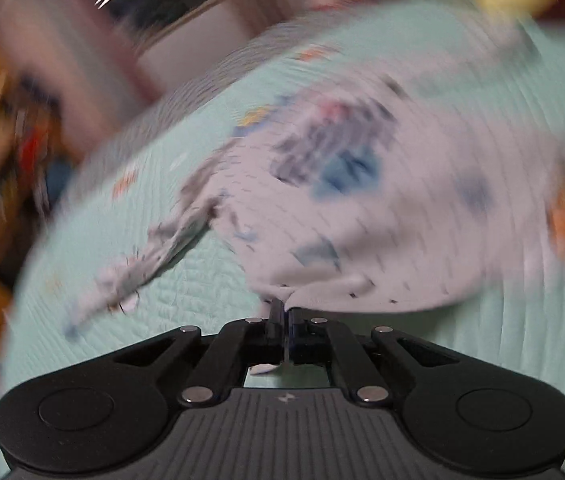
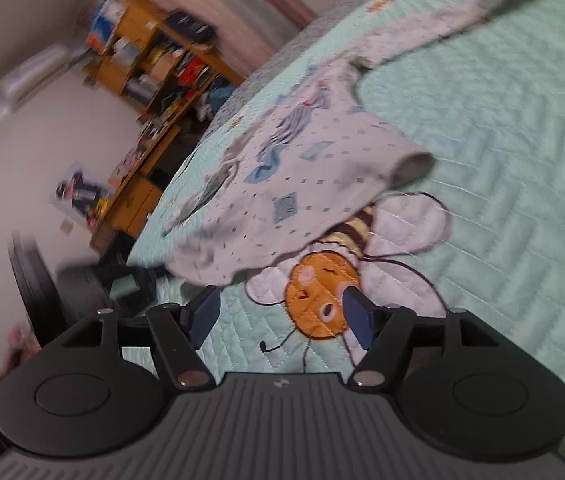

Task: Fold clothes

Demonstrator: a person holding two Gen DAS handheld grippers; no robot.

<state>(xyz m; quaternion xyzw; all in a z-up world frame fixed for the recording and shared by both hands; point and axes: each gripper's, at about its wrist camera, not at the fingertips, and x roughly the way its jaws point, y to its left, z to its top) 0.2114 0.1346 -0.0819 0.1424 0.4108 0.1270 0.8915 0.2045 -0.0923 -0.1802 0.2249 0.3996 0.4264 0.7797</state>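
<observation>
left gripper [image 1: 284,312], jaws together, pinches the hem of the shirt [image 1: 362,200] just ahead on the quilt [image 1: 202,280]. right gripper [image 2: 278,312], jaws apart and empty, hovers over the bee [image 2: 318,292] below the shirt. best lift smoothly, keeping the hem taut.

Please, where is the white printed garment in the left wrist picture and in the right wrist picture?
Left wrist: white printed garment fills centre and right, its edge pinched in the left gripper.
Right wrist: garment centre, running to upper right.
Shared landmark: the mint quilted bedspread.
</observation>
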